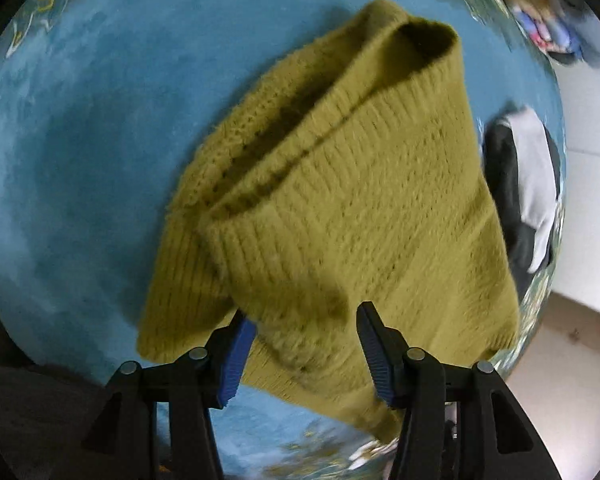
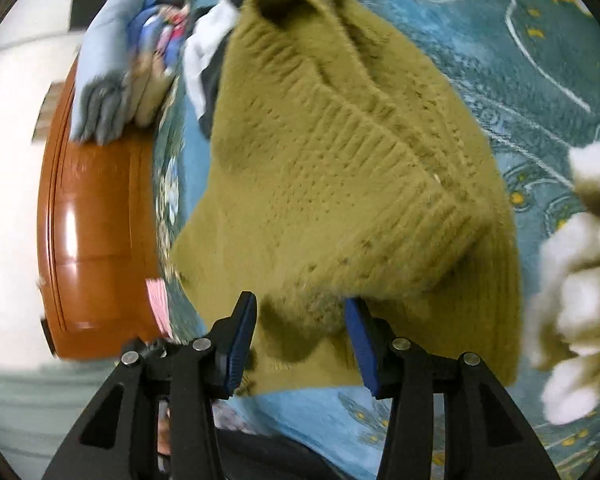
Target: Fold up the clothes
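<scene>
Straddling the near hem of an olive-green ribbed knit sweater [image 1: 340,208], both grippers had jaws spread.

The left gripper [image 1: 306,354] and right gripper [image 2: 300,344] flanked its edge without pinching; the sweater lay folded on a blue patterned blanket [image 1: 80,140], a dark-and-white garment [image 1: 524,184] beyond.

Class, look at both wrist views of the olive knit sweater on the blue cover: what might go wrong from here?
1. Both the left gripper and the right gripper stand open at the sweater edge, so a pinch may catch only one layer.
2. The folded stack lies nearby; a sweeping move might topple it.
</scene>
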`<state>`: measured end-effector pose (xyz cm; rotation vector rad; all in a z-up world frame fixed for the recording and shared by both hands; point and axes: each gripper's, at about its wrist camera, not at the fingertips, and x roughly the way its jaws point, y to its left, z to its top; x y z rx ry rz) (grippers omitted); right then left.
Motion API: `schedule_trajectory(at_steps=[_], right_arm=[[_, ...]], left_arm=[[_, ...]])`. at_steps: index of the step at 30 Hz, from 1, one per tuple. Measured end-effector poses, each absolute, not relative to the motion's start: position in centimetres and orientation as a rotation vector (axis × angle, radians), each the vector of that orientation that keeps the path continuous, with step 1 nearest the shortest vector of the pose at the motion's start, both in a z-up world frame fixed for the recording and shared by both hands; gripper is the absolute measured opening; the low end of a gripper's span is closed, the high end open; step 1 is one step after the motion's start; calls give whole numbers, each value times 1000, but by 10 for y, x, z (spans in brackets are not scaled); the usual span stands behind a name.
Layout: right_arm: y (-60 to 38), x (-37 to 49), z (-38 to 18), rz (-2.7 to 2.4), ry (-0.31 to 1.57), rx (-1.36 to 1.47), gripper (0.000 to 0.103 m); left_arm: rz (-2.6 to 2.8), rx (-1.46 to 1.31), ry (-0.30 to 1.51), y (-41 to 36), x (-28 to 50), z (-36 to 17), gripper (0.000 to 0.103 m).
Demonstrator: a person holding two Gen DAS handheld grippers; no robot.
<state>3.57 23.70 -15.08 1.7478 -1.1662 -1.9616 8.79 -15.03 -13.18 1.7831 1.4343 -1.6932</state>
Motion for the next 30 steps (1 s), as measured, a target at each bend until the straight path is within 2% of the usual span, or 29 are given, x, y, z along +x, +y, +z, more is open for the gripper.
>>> schedule_trajectory(at_steps=[1,2,3,5,7,12,15,18,21,25,30], right_arm=[[237,33,-154,-1934,-1231,1746,46],[237,31,-156,-1915,-1279,1746,36],[237,30,-156,-1918,-1292,1751,30],[237,25,-153,-1930,-1290,1762,19],[237,16,-140,-1974,-1241,1737,14],[238,10,-67,-2124,-1049,1472,12],[240,28,-45,-2179,-924,1369,12],[244,47,-83,-2152,-860,1530,12],[257,67,-142,-2083,-946,1780,6],[274,79,-152,-2103,-991,1792,5],[295,86,-138,-2158,-1005,1741,6]], left_arm=[[-1682,1774,1439,-150,88,-132,46],[-1679,1765,1437,-150,89,-132,21],[-1689,1767,1417,-148,88,-130,12],[-1752,1787,1340,-142,83,-119,11],[-1876,1784,1259,-133,74,-96,11],[-2232,1755,1082,-108,75,-17,11],[-2175,1828,999,-106,89,-27,11],[-2002,1957,928,-107,102,-66,11],[-1883,2032,955,-98,115,-88,11],[-1931,2043,875,-90,119,-71,11],[-1948,2019,874,-89,129,-49,11]])
